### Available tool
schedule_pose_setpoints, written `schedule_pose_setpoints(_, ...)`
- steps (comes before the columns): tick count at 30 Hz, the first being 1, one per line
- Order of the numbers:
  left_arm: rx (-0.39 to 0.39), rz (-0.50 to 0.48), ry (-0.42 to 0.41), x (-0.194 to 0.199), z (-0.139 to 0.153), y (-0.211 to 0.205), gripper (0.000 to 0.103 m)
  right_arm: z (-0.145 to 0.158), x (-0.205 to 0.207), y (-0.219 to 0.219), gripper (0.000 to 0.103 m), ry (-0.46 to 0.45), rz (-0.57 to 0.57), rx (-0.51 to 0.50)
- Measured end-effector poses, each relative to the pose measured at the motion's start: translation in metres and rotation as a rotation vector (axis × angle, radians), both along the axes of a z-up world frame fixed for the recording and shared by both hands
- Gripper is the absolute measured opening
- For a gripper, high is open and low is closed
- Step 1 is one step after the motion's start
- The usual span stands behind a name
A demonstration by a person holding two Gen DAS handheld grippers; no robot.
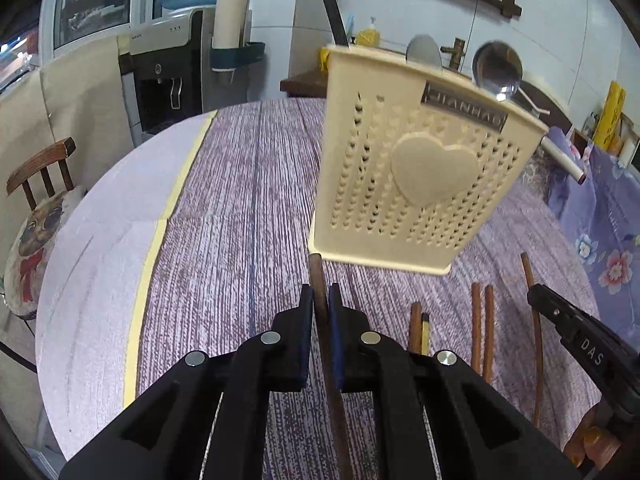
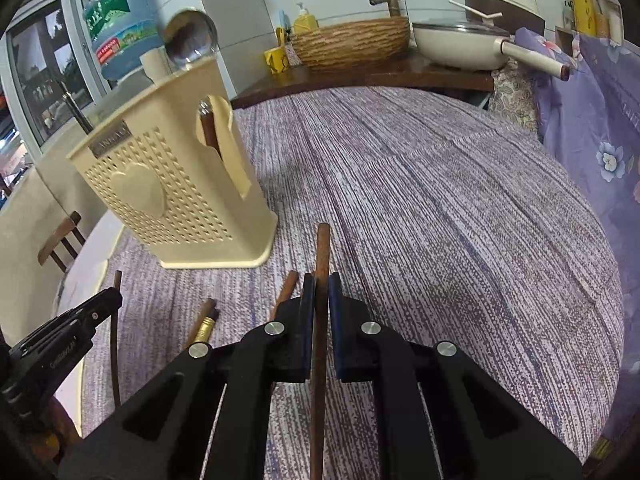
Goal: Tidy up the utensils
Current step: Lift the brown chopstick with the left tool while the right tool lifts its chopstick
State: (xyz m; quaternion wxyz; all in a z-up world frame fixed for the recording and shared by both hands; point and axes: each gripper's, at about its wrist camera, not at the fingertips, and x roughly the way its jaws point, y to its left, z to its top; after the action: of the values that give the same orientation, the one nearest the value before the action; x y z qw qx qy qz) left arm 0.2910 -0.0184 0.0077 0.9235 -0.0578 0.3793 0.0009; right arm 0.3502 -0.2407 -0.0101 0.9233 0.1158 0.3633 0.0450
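Left jaws: the left gripper (image 1: pixel 321 300) is clamped tight on a dark brown wooden chopstick (image 1: pixel 318 280), tip poking out ahead toward the holder.
Left view, holder: cream perforated plastic utensil holder with a raised heart (image 1: pixel 416 168) stands upright on the purple woven tablecloth (image 1: pixel 240 200), a steel ladle (image 1: pixel 498 68) sticking out the top.
Left view, loose sticks: more brown chopsticks (image 1: pixel 482 320) lie on the cloth to the right, near the other tool.
Right jaws: the right gripper (image 2: pixel 321 292) is pinched shut on a second brown chopstick (image 2: pixel 322 248).
Right view, holder: sits off to the left, a chopstick in its side pocket (image 2: pixel 220 148).
Right view, leftovers: a few sticks lie between the two tools.
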Motion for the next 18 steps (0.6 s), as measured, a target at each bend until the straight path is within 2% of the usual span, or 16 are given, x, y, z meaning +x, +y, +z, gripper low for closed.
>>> schedule_pose_setpoints(18, -0.042, -0.008, -0.176, -0.026, 0.063, 0.012, 0.008, 0.078, -0.048, -0.003, 0.008, -0.180, 0.077, 0.053)
